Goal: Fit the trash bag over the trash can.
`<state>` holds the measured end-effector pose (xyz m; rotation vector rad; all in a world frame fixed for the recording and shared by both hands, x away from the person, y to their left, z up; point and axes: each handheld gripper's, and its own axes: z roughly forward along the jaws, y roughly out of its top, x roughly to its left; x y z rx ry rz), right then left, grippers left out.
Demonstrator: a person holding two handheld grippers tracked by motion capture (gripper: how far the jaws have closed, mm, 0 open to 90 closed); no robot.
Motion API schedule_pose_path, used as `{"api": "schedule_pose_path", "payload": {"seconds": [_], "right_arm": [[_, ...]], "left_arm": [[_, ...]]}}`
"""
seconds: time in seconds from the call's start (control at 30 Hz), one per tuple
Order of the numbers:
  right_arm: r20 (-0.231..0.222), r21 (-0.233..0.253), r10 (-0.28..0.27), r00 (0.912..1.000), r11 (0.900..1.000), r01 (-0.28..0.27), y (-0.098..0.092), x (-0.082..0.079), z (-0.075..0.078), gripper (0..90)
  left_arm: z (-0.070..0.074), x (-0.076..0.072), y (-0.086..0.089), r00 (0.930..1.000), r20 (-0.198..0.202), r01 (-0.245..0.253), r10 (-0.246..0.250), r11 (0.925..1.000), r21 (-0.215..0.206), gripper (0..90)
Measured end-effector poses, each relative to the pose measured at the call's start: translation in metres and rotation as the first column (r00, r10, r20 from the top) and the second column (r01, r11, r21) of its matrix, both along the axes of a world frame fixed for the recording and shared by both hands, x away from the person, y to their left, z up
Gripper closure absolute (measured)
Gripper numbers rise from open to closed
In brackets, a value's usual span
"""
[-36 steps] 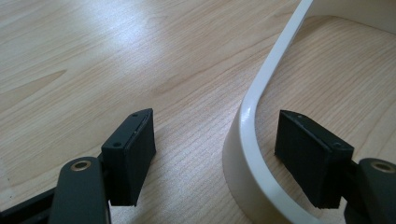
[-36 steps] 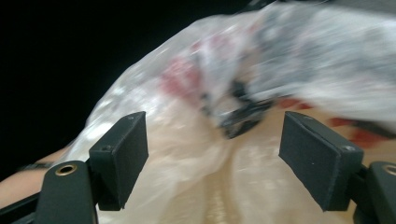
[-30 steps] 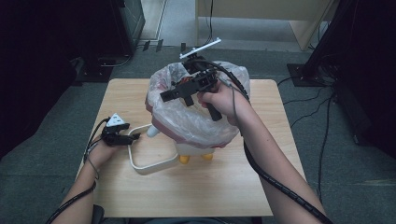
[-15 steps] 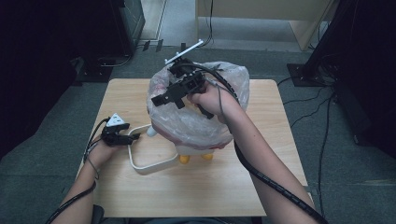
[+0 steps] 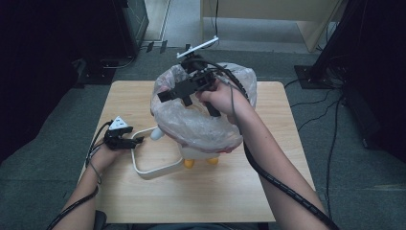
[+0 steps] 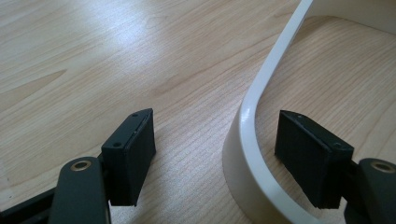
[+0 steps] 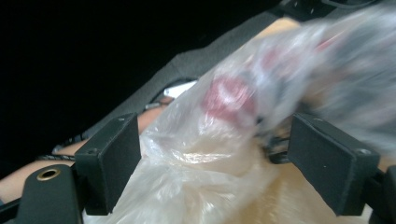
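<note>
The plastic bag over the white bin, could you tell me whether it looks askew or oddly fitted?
Yes. The plastic bag bulges loosely over the white bin, hiding most of it. The right gripper, jaws open, hangs over its left edge. The bin's white loop sits between the open left gripper jaws.

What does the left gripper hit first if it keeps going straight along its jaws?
Probably the white handle loop. The left gripper is open with that curved white band already between its jaws, so moving straight on should bring the band deeper in; beyond it lies bare wooden table.

left tool: low, jaws apart | right tool: raised, jaws apart, forearm outstretched
</note>
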<state>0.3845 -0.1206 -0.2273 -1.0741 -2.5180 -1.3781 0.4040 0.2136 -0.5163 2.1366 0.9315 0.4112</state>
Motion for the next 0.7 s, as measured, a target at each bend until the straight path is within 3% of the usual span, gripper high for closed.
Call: {"api": "schedule_pose_path", "payload": {"seconds": [0.17, 0.33, 0.5, 0.6, 0.7], "right_arm": [[0.049, 0.002, -0.068, 0.9965, 0.998, 0.068, -0.027, 0.004, 0.016, 17.1], [0.057, 0.016, -0.179, 0.9822, 0.984, 0.178, -0.057, 0.012, 0.018, 17.1], [0.059, 0.021, -0.190, 0.9801, 0.982, 0.189, -0.072, 0.012, 0.018, 17.1], [0.074, 0.027, -0.215, 0.9739, 0.977, 0.214, -0.083, 0.011, 0.023, 17.1], [0.087, -0.014, -0.230, 0.9693, 0.973, 0.232, -0.090, 0.010, 0.024, 17.1]], "left_arm": [[0.000, 0.000, 0.000, 1.0000, 0.001, -0.001, 0.001, 1.0000, 0.000, 28.9], [0.000, 0.000, 0.000, 1.0000, 0.001, -0.001, 0.001, 1.0000, 0.000, 29.0], [0.000, 0.000, 0.000, 1.0000, 0.001, 0.000, 0.000, 1.0000, 0.000, 29.0], [0.000, 0.000, 0.000, 1.0000, 0.001, -0.001, 0.001, 1.0000, 0.000, 28.9], [0.000, 0.000, 0.000, 1.0000, 0.001, -0.001, 0.001, 1.0000, 0.001, 28.9]]}}
